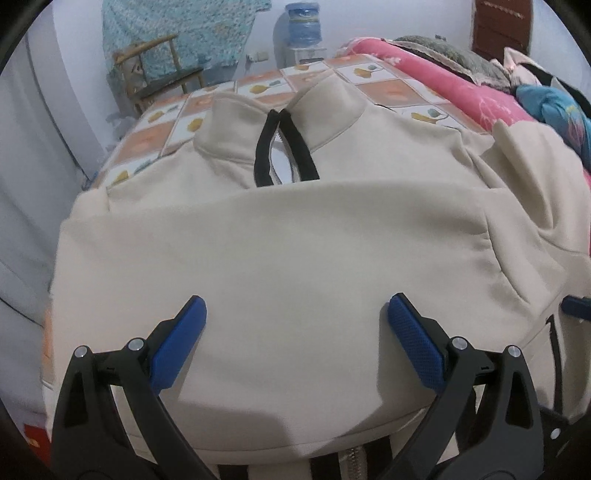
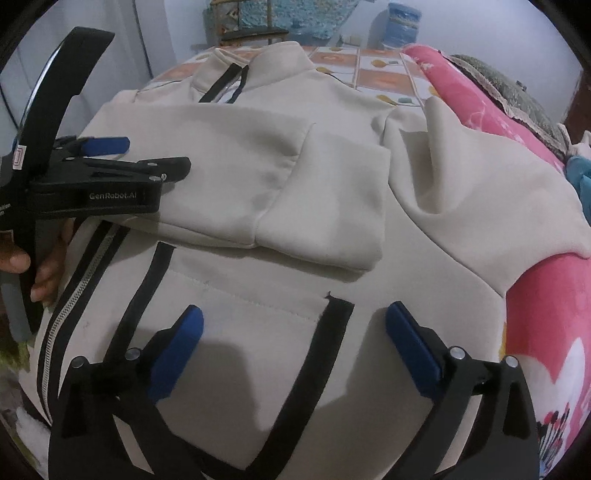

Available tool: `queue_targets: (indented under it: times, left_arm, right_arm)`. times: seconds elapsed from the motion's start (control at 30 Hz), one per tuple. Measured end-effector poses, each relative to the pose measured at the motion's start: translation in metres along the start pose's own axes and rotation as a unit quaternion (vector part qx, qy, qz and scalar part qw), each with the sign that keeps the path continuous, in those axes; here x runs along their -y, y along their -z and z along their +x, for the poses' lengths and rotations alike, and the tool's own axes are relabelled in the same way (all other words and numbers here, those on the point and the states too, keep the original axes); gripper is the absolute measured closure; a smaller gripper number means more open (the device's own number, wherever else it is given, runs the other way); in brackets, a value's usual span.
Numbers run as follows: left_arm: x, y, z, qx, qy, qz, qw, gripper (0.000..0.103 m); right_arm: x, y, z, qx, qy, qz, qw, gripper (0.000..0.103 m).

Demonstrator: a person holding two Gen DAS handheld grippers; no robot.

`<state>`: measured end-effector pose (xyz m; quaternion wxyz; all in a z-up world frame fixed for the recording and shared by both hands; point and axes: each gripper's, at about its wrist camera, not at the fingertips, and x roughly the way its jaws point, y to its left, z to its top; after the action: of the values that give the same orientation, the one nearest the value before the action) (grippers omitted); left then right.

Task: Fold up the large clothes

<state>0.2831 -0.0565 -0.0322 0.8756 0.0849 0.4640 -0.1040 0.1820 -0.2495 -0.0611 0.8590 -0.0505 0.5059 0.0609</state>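
A cream zip-up jacket (image 1: 295,251) with black zipper trim lies face up on a bed, collar (image 1: 280,122) at the far end. One sleeve (image 2: 258,177) is folded across the chest; its cuff (image 2: 325,206) lies near the middle. The other sleeve (image 2: 480,192) lies out to the right over a pink blanket. My left gripper (image 1: 295,310) is open and empty just above the folded sleeve; it also shows in the right wrist view (image 2: 110,155). My right gripper (image 2: 293,317) is open and empty above the black-edged pocket (image 2: 325,354) on the lower front.
The bed has an orange-and-white tiled sheet (image 1: 155,133). A pink floral blanket (image 2: 546,332) and piled clothes (image 1: 554,107) lie on the right. A wooden chair (image 1: 159,74) and a water dispenser (image 1: 303,26) stand beyond the bed by the wall.
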Motion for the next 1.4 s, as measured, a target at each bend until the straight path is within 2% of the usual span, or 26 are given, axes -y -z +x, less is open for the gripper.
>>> queue_targets:
  times: [0.07, 0.17, 0.7, 0.77, 0.9, 1.0, 1.1, 1.13, 1.2, 1.3, 1.4]
  left_arm:
    - [-0.004, 0.001, 0.001, 0.001, 0.012, -0.013, 0.9998, 0.007]
    - [-0.004, 0.004, 0.001, 0.013, 0.011, -0.01, 0.9998, 0.007]
    - [0.0, 0.002, 0.0, 0.015, 0.01, -0.011, 0.9998, 0.007]
    - [0.0, 0.003, 0.0, 0.015, 0.009, -0.01, 0.9998, 0.007]
    - [0.0, 0.003, 0.0, 0.015, 0.01, -0.011, 0.9998, 0.007]
    - [0.0, 0.003, 0.0, 0.015, 0.01, -0.011, 0.9998, 0.007]
    - [0.0, 0.003, 0.0, 0.015, 0.01, -0.011, 0.9998, 0.007]
    - [0.001, 0.002, 0.0, 0.015, 0.01, -0.011, 0.9998, 0.007]
    - [0.0, 0.003, 0.0, 0.015, 0.01, -0.011, 0.9998, 0.007]
    - [0.0, 0.003, 0.0, 0.015, 0.01, -0.011, 0.9998, 0.007]
    - [0.0, 0.003, 0.0, 0.015, 0.01, -0.011, 0.9998, 0.007]
  right_arm:
    - [0.002, 0.0, 0.001, 0.001, -0.006, 0.002, 1.0, 0.007]
    - [0.001, 0.001, 0.001, 0.004, -0.006, 0.002, 1.0, 0.007]
    - [0.004, -0.005, -0.004, -0.011, -0.02, -0.01, 1.0, 0.007]
    - [0.01, -0.008, -0.019, 0.014, -0.029, -0.001, 0.999, 0.007]
    - [0.048, -0.019, -0.061, 0.071, -0.019, 0.034, 0.997, 0.007]
    - [0.104, -0.025, -0.084, 0.097, -0.016, 0.101, 0.99, 0.007]
    - [0.172, -0.024, -0.088, 0.096, 0.0, 0.191, 0.977, 0.007]
    - [0.204, -0.02, -0.087, 0.092, 0.013, 0.232, 0.968, 0.007]
    - [0.24, -0.015, -0.083, 0.087, 0.027, 0.278, 0.956, 0.011]
    - [0.303, -0.002, -0.073, 0.086, 0.044, 0.36, 0.928, 0.017]
    - [0.342, 0.008, -0.063, 0.094, 0.044, 0.416, 0.904, 0.023]
